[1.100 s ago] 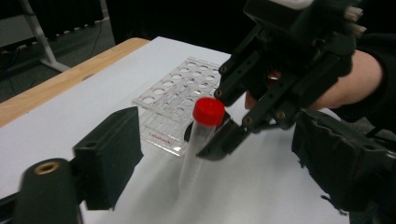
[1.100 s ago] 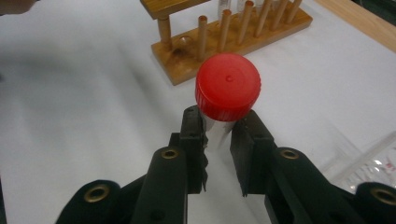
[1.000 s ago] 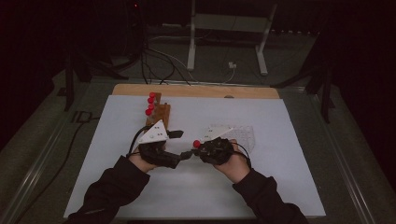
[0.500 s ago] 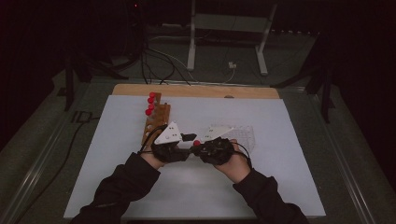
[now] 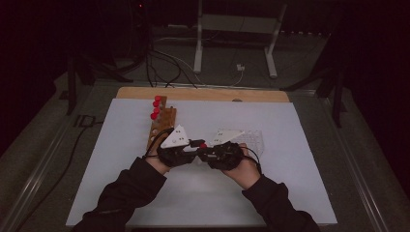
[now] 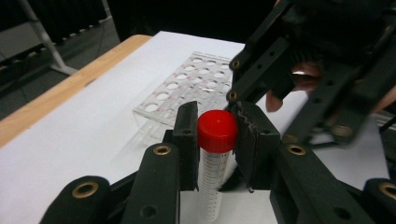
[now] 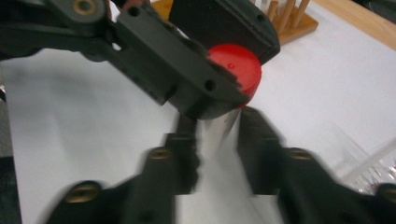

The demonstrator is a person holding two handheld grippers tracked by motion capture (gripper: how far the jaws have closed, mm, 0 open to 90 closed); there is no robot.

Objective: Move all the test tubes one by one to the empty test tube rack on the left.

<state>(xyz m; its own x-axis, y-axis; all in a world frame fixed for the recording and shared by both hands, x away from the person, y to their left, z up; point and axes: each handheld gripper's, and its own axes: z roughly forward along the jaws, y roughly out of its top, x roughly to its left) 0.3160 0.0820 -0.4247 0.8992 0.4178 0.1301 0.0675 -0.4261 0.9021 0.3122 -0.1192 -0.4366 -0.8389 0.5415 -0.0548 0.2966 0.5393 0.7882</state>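
Gripping a red screw cap (image 6: 217, 130) between ridged black pads, the left gripper (image 6: 215, 140) holds a clear graduated tube (image 6: 211, 184) upright above the white table (image 5: 300, 125). The right gripper (image 7: 219, 140) is blurred, its jaws narrow around the tube's body; whether they touch, I cannot tell.

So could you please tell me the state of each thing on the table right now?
Tube: red cap on, held up off the table.
Left hand-held gripper: shut on the tube's cap.
Right hand-held gripper: around the tube's body; grip blurred.
Clear rack: holes empty.
Wooden rack: holds red-capped tubes.
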